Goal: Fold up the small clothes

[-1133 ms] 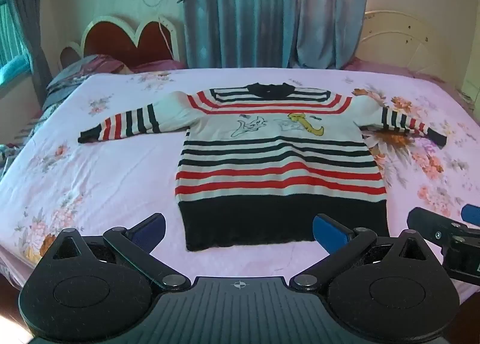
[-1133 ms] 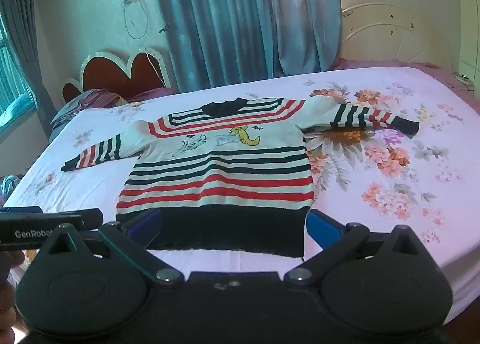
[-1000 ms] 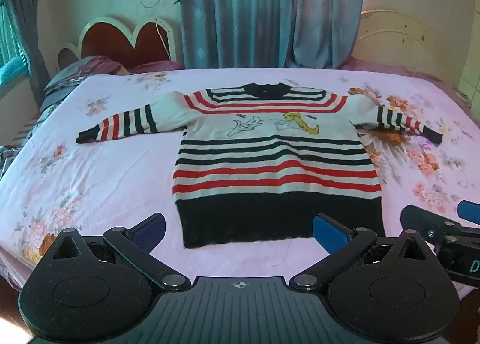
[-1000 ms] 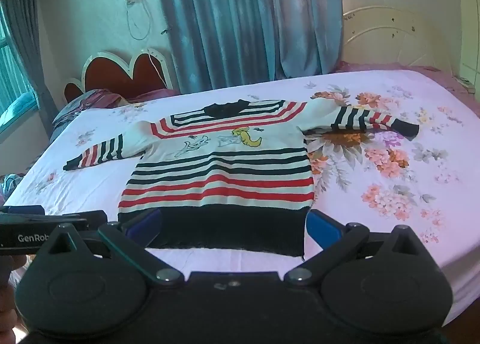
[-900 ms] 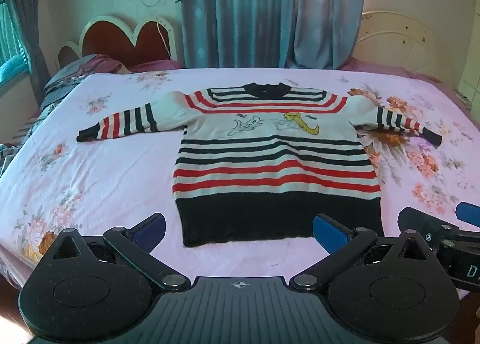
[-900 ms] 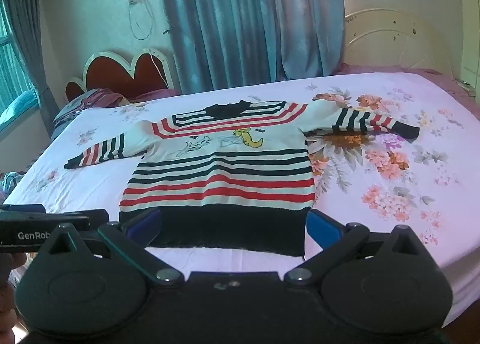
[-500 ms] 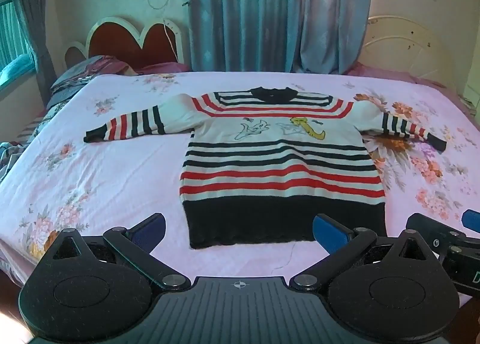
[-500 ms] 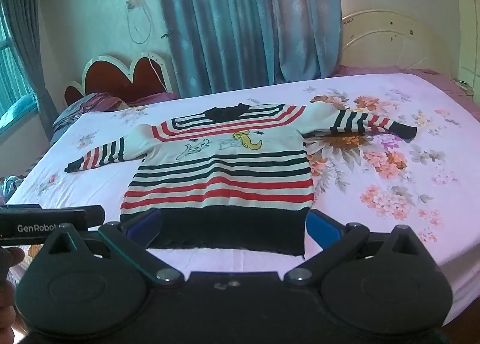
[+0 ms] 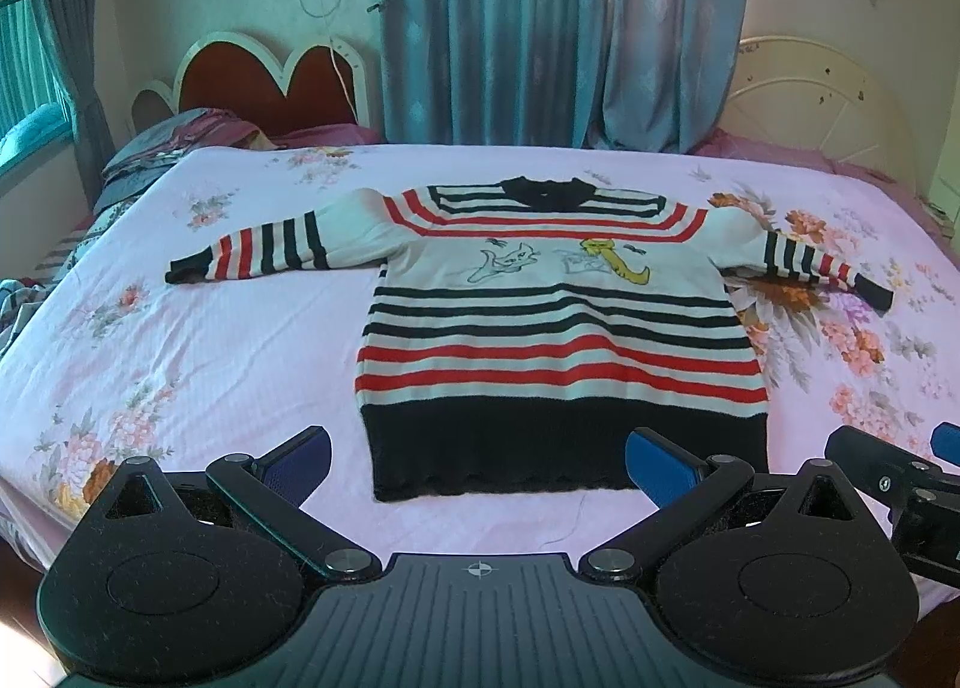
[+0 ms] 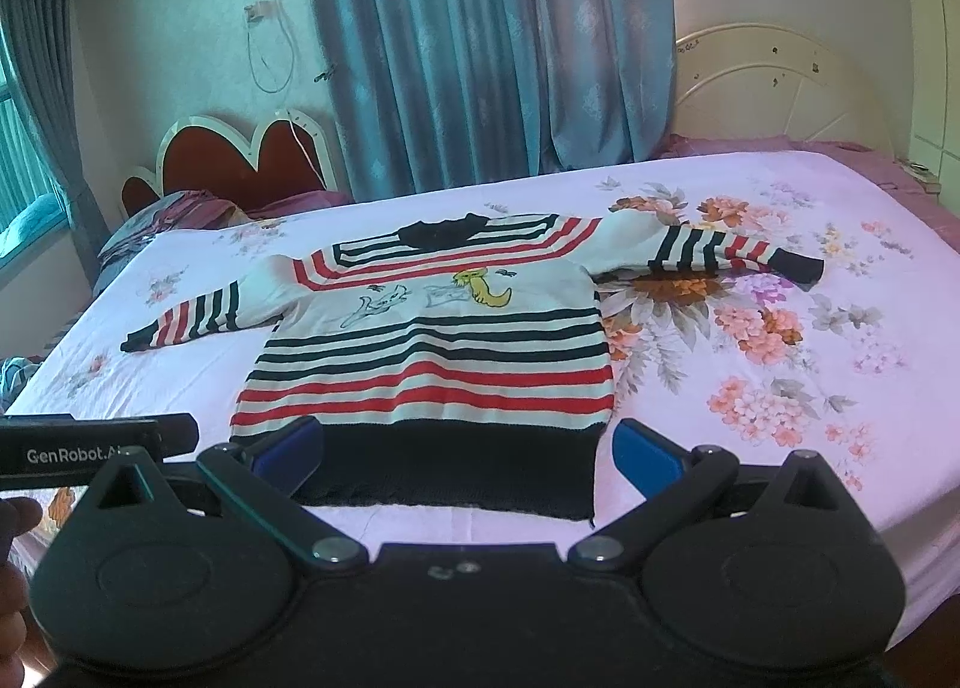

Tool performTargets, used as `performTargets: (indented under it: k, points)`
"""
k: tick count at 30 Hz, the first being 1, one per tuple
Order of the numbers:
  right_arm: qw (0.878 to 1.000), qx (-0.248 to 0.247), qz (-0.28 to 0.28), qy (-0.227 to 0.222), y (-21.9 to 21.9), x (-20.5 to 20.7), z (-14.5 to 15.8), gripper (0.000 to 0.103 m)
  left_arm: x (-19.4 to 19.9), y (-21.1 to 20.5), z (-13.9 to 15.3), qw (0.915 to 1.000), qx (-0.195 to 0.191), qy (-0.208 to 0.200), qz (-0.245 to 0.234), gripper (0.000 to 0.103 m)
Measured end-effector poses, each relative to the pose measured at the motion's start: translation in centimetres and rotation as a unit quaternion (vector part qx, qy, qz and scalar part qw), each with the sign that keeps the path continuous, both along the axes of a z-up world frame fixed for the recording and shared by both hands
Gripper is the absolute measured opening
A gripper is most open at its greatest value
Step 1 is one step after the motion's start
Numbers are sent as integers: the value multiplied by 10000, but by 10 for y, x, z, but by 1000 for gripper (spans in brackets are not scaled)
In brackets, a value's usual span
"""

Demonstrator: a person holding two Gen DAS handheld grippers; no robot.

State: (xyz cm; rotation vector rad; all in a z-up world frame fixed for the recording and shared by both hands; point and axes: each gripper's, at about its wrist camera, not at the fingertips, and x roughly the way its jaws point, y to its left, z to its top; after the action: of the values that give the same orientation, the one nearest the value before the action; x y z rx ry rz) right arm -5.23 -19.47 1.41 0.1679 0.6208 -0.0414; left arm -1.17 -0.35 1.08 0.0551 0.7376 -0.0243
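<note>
I see one sweater (image 9: 558, 340) lying flat on the bed (image 9: 198, 340), hem toward the near edge, both sleeves spread sideways, with nothing between it and my grippers. My left gripper (image 9: 477, 463) and right gripper (image 10: 465, 451) hover short of the hem, jaws wide apart and empty. Curtains (image 9: 558, 21) hang past the far edge; the pile (image 9: 162, 144) at the far left corner is hard to make out.

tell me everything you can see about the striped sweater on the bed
The sweater looks knitted: white with black and red stripes, black collar, wide black hem, and cartoon cats, one grey and one yellow, on the chest. It lies flat and unfolded, front up, on the floral pink bedsheet, sleeves spread sideways. Neither gripper touches it.
</note>
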Motion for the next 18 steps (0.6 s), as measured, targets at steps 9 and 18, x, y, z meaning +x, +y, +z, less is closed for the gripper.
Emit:
performTargets:
  k: [9,18]
  points:
    - [10000,5,10,-14,-2,2,-1,102,1,0,0,10000,-17,5,18,103]
    - [10000,-5,16,-13,-2,4,-2,102,3,0,-2,10000,-24,17,35,103]
